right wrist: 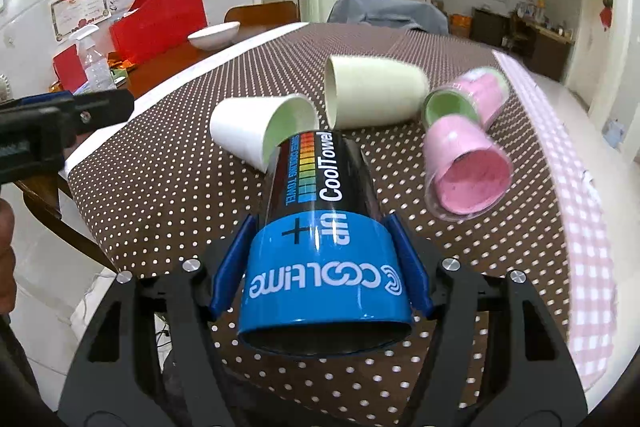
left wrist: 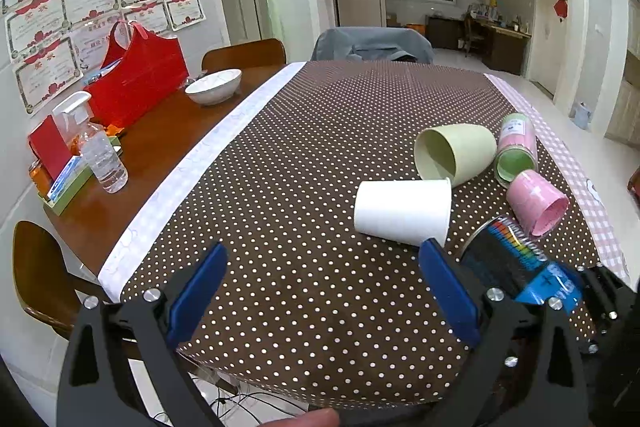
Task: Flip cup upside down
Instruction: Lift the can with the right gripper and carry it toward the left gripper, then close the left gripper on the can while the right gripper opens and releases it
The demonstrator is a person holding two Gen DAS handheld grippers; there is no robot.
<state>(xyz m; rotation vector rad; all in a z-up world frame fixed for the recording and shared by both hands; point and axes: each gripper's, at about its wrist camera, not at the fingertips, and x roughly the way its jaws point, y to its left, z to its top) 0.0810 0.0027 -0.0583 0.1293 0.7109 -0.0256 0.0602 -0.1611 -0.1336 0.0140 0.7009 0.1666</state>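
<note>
Right wrist: right tongs [right wrist: 326,263] clamp tilted black-blue cup [right wrist: 324,227]

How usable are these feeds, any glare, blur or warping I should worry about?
Left wrist view: sharp, even indoor light, strong fisheye bending of the polka-dot tablecloth. Right wrist view: the pink cups and checked cloth edge are blurred; the CoolTowel can is crisp with mild sheen.

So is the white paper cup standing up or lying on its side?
Lying on its side. The white paper cup rests lengthwise on the dotted tablecloth, its open mouth facing sideways.
</note>
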